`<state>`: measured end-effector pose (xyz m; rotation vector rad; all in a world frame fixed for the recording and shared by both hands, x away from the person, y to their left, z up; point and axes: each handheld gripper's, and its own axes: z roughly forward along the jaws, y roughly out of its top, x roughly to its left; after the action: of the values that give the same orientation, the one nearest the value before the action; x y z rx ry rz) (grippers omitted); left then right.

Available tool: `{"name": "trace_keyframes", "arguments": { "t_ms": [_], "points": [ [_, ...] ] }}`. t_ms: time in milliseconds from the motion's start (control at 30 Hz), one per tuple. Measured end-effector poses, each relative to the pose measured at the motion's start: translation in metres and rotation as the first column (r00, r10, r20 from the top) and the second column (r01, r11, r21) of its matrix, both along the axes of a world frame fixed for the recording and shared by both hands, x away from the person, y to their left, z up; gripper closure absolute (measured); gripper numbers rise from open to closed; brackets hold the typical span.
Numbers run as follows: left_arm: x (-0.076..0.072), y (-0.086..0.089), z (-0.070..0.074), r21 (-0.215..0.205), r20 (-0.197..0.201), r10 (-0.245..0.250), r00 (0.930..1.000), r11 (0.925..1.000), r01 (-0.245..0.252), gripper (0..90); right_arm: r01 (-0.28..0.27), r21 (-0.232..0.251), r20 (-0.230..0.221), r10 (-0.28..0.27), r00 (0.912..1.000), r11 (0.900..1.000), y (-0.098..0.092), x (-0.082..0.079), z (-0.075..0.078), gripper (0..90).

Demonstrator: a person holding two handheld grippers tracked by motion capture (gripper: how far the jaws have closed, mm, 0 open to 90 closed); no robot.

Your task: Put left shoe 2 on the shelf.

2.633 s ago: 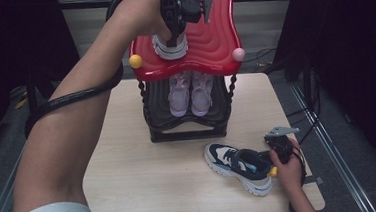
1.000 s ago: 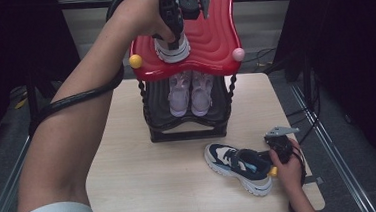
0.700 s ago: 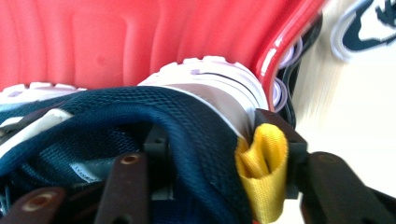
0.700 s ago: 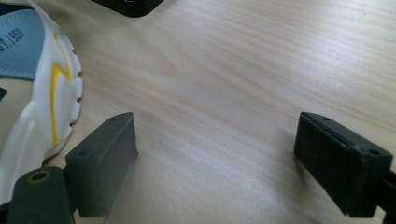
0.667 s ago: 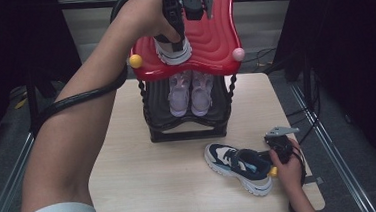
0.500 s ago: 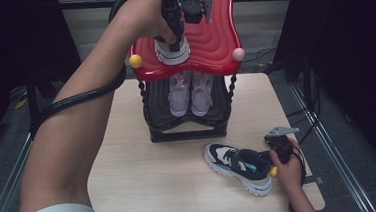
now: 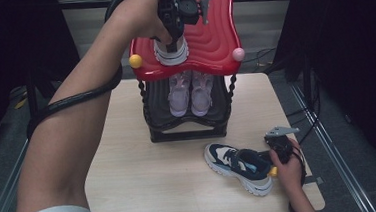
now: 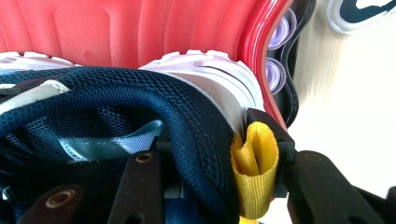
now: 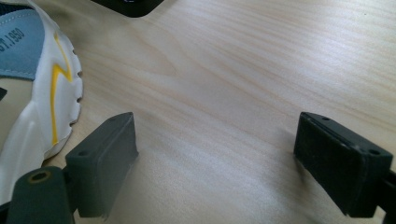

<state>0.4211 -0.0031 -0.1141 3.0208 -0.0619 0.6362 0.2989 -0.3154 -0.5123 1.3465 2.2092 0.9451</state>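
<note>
A navy mesh sneaker (image 7: 171, 52) with a white sole stands on the red wavy top (image 7: 211, 39) of a black shoe rack. My left gripper (image 7: 173, 34) reaches down onto its heel. Its jaws have just been closing. In the left gripper view (image 8: 217, 144) one jaw is inside the collar (image 8: 116, 102) and the other presses the yellow pull loop (image 8: 254, 158). The matching sneaker (image 7: 238, 165) lies on the table at the front right. My right gripper (image 7: 276, 159) rests beside its heel, open, with bare wood between its jaws (image 9: 229, 158) and the sneaker's white sole (image 9: 42, 116) to their left.
A pair of lilac shoes (image 7: 192, 90) stands on the rack's lower shelf (image 7: 187, 121). Yellow (image 7: 136, 61) and pink (image 7: 238, 54) knobs mark the red top's front corners. The wooden table (image 7: 130, 175) has free room at the front left. Dark curtains surround it.
The left gripper's jaws have drawn in on the sneaker's heel on the red top. Both hands and the sneaker on the table stay where they were.
</note>
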Motion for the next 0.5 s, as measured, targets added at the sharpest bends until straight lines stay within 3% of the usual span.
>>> {"name": "trace_keyframes", "arguments": {
  "t_ms": [500],
  "points": [
    [0.0004,0.0029,-0.0002,-0.023,0.001,0.023,0.9997,0.9995,-0.023,57.7,0.000,0.000,0.000,0.000,1.0000,1.000,0.0000,0.0000,0.0000,12.6]
  ]
}}
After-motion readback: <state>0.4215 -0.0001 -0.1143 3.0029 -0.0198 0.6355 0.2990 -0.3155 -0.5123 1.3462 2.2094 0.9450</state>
